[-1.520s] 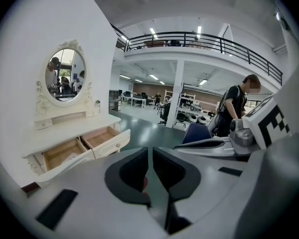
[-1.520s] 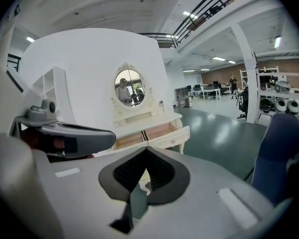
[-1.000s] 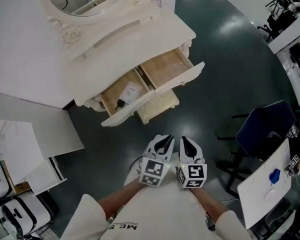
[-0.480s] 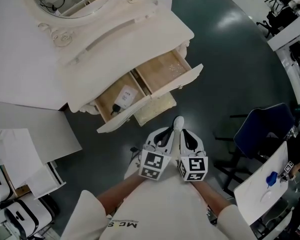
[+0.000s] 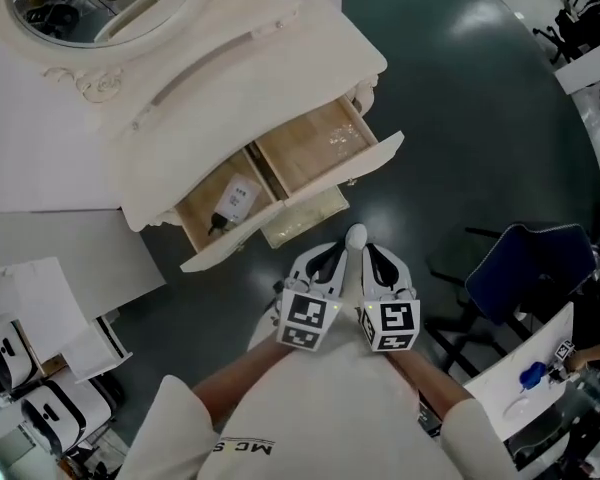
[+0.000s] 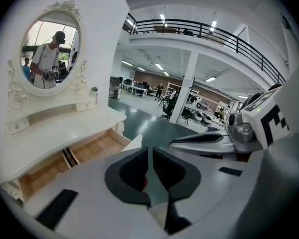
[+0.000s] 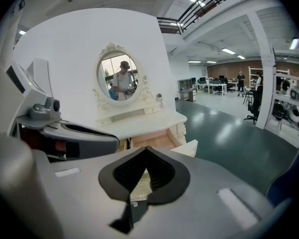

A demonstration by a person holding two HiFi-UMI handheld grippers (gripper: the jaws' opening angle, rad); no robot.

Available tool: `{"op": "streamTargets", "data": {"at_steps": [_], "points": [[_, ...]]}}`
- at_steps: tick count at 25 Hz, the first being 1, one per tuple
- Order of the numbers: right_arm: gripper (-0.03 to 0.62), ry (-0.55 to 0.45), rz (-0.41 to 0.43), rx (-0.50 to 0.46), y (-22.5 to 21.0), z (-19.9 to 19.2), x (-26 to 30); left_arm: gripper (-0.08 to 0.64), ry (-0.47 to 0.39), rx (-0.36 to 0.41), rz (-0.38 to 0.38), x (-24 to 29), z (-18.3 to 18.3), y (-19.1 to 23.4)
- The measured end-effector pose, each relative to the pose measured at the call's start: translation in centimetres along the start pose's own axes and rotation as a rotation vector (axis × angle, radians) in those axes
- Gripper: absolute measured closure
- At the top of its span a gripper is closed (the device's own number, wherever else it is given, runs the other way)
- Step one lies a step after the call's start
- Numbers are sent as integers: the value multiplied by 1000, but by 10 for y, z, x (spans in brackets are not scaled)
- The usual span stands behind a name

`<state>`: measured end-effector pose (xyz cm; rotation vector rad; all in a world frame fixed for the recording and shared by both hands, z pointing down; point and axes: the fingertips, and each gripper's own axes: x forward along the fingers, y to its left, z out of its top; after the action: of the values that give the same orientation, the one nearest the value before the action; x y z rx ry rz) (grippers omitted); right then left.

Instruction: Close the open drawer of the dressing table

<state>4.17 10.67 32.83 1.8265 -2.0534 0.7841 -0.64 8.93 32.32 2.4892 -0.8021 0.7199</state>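
Observation:
The white dressing table [image 5: 280,58] with its oval mirror [image 5: 90,3] fills the upper left of the head view. Its wide drawer [image 5: 310,153] is pulled out, showing two wooden compartments; a small white bottle [image 5: 235,200] lies in the left one. The drawer's white front [image 5: 380,153] faces me. My left gripper [image 5: 335,253] and right gripper [image 5: 372,255] hover side by side just short of that front, both shut and empty, touching nothing. The left gripper [image 6: 150,151] sees the drawer [image 6: 92,151] to its left; the right gripper [image 7: 145,152] sees the drawer [image 7: 154,139] straight ahead.
A cream padded stool [image 5: 300,220] sits under the drawer. A white shoe tip [image 5: 355,236] shows between the grippers. A dark blue chair [image 5: 525,268] and a white table [image 5: 515,388] stand at the right. White boxes and devices [image 5: 25,378] crowd the lower left.
Both grippers have moved forward toward the drawer front, staying side by side and shut. The drawer has stayed equally far out. A white shoe tip has come into view.

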Motion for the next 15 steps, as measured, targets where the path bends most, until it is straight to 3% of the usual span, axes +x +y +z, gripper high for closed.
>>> {"op": "streamTargets", "data": {"at_steps": [7, 15], "points": [[594, 53, 94, -18, -43, 6, 42, 522, 37, -50, 72, 57, 7, 10], [594, 88, 174, -24, -61, -2, 77, 522, 64, -108, 178, 91, -2, 27]]}}
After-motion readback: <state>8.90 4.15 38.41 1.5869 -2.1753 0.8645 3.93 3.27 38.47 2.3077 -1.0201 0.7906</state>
